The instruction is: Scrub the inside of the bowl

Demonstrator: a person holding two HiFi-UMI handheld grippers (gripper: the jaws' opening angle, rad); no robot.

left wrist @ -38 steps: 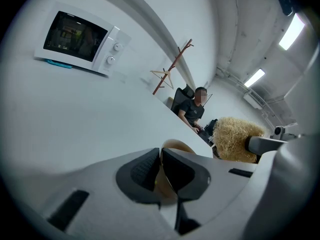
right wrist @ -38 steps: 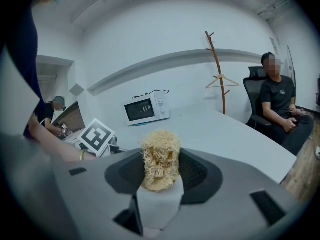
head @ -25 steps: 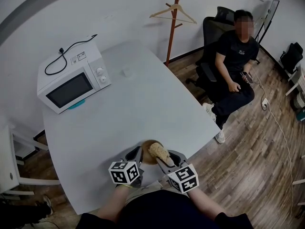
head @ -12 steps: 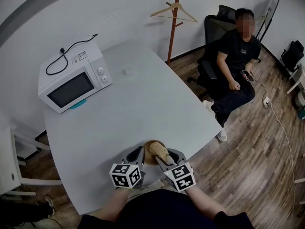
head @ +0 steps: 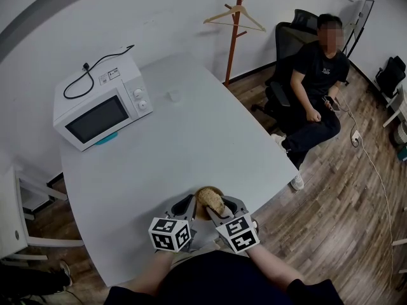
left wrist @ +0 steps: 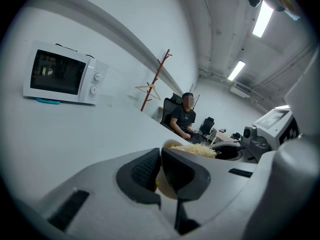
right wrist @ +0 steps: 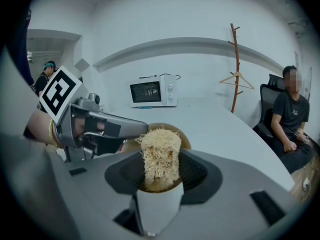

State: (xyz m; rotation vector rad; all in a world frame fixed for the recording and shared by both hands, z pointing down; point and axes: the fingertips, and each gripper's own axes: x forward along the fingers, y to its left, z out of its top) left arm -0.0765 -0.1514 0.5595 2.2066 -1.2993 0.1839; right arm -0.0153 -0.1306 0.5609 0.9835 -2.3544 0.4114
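The white surface (head: 191, 126) fills most of the head view. A microwave (head: 102, 110) stands at its far left corner. A coat stand (head: 234, 24) with one hanger stands beyond the far edge, and a seated person (head: 315, 75) is off to the right, well apart from the work.

Work area: the near edge of the surface, directly in front of the operator.

Left gripper (left wrist: 160, 156): fingers clenched on the rim of the bowl (right wrist: 183, 136), one pad inside the wall and one outside. It steadies the bowl.

Right gripper (right wrist: 161, 170): fingers grasping a loofah scrubber (right wrist: 160, 154) by its sides. The scrubber's free end stands up past the fingertips and lies over the bowl's opening. No view shows whether it presses on the inner wall.

Change noted: compared with the earlier head views, the bowl lies in the same place at the near edge and both grips are unaltered. The right gripper's marker cube has turned slightly and the scrubber sits a little differently over the bowl. The left gripper has barely moved.

Assessment: this appears to be short, wrist-led scrubbing within a stroke, with the task in progress and no sign of completion. Risk: the thin rim slipping from the pinch if the scrubbing load rises.
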